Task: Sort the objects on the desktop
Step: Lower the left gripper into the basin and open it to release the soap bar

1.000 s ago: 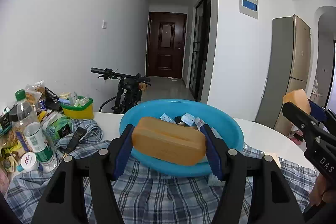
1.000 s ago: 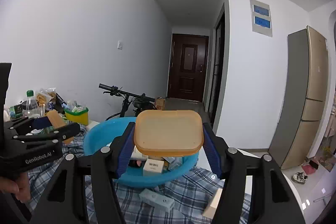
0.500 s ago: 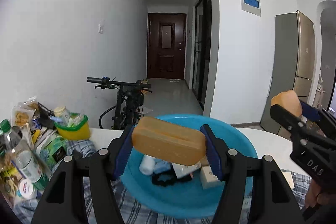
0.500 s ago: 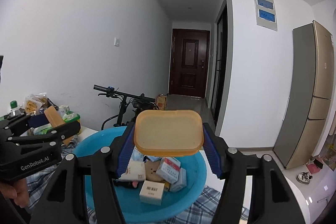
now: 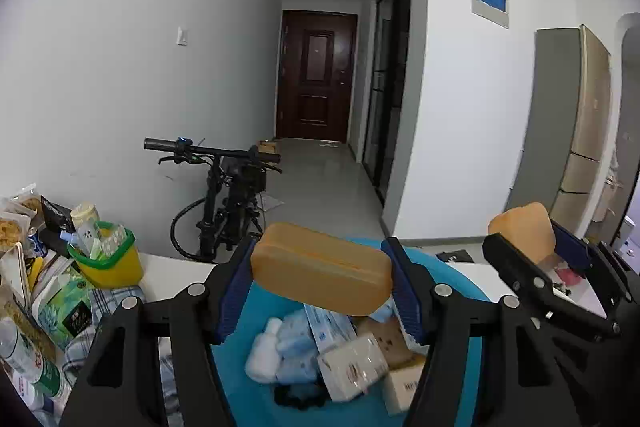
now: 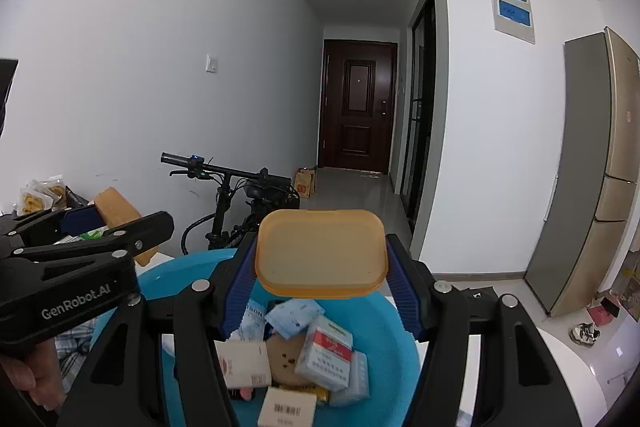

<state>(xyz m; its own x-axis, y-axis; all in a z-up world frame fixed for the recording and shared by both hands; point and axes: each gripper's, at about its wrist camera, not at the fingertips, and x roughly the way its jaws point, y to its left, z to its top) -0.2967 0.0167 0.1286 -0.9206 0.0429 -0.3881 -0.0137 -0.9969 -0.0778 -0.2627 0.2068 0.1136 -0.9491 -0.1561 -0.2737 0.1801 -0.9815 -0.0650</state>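
My left gripper (image 5: 319, 251) is shut on an orange-tan oblong box (image 5: 320, 269), held level above a blue basin (image 5: 456, 279). The basin holds several small cartons, blue packets and a white bottle (image 5: 262, 351). My right gripper (image 6: 322, 247) is shut on a flat orange lid (image 6: 320, 253), also above the blue basin (image 6: 384, 319). In the left wrist view the right gripper (image 5: 528, 239) shows at the right with the lid (image 5: 524, 227). The right wrist view has the left gripper (image 6: 120, 219) and its box (image 6: 116, 207) at the left, with a hand beneath.
A yellow-green basket (image 5: 108, 265), a tissue pack (image 5: 66, 307), a water bottle (image 5: 30, 359) and snack bags crowd the table's left side on a plaid cloth (image 5: 116, 297). A bicycle (image 5: 224, 203) stands behind the white table (image 5: 176, 267). A fridge (image 6: 600, 167) stands at the right.
Both grippers have moved forward over the basin, side by side, each keeping its orange piece. The basin's contents now lie right below the jaws and the plaid cloth has slipped mostly out of view.
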